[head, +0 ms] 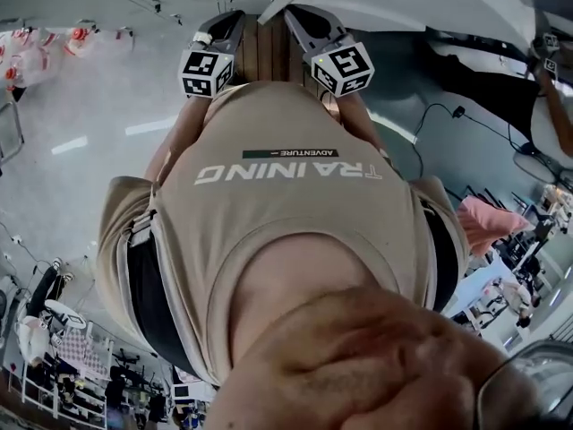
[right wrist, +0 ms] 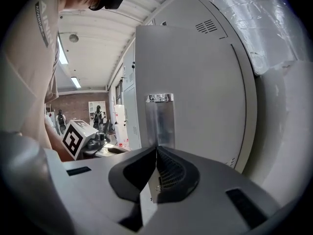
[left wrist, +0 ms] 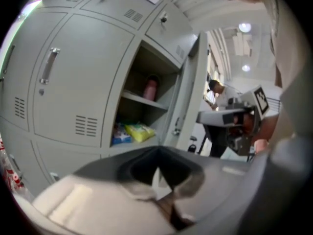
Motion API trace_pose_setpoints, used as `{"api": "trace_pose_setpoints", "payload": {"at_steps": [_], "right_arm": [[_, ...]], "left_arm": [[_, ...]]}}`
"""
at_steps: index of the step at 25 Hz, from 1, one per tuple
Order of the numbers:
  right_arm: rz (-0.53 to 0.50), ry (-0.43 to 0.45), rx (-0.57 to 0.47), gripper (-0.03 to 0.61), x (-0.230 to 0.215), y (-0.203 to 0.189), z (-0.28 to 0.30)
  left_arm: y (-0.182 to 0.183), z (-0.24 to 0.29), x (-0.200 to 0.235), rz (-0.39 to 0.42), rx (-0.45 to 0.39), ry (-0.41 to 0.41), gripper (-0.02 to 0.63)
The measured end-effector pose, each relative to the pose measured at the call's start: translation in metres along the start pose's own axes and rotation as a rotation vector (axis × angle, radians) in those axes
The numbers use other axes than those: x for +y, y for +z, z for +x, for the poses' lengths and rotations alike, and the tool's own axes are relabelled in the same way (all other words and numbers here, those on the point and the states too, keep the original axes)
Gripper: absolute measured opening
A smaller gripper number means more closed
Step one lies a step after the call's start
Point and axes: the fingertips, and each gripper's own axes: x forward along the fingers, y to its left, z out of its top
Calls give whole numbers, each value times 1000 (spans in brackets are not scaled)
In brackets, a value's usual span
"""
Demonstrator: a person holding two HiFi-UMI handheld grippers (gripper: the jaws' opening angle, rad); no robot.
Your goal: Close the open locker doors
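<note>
Here, shut and empty at left gripper (left wrist: 157, 173) and right gripper (right wrist: 156, 153). Left gripper view only: open locker (left wrist: 159, 66), door (left wrist: 189, 97) edge-on, free room beside. Right gripper view only: handle (right wrist: 160, 121) just ahead.

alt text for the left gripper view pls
A grey locker stands open, its door swung out, with a pink bottle on its shelf and a yellow packet and a blue packet below. The left gripper, jaws together, fills the foreground.
</note>
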Motion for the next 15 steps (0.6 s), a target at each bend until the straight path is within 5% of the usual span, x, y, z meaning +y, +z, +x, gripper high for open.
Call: {"api": "trace_pose_setpoints", "payload": {"at_steps": [6,15], "right_arm": [[34,24,-7,15,-3,7,25],[3,165,-23,15,-8,26,63]], "left_arm": [[4,6,25,-1,0,12,0],[14,5,58,-33,-7,163,0]]}}
